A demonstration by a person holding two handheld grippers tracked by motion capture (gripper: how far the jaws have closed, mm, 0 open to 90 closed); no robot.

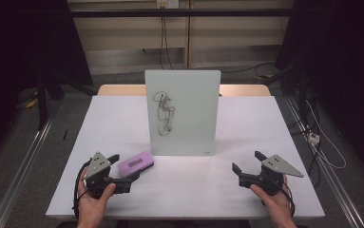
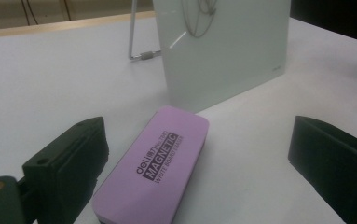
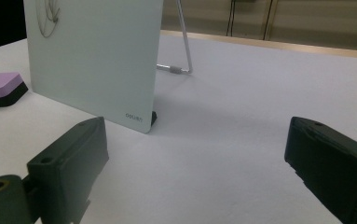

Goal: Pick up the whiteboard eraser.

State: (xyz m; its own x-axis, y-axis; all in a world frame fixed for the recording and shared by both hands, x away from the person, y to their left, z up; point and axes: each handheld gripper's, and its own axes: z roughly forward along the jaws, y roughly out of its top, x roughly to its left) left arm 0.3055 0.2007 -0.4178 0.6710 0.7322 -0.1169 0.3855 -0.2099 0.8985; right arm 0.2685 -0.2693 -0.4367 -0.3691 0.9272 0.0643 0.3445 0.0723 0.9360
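Observation:
A small glass whiteboard [image 1: 183, 111] stands upright on its wire stand at the middle of the white table [image 1: 246, 190], with a black scribble [image 1: 163, 112] on its left half. A purple magnetic eraser [image 1: 135, 164] lies flat near the board's lower left corner. My left gripper [image 1: 122, 167] is open at the front left; the eraser [image 2: 154, 167] lies on the table between its spread jaws, and neither jaw presses on it. At the front right my right gripper [image 1: 248, 161] is open with nothing between its jaws. It faces the board's right edge [image 3: 92, 56].
The board's wire stand [image 3: 181, 51] reaches back onto the table behind it. A wooden strip [image 1: 122, 89] runs along the table's far edge. Cables [image 1: 322, 142] lie on the floor to the right, and metal rails [image 1: 23, 166] run along the floor at the left.

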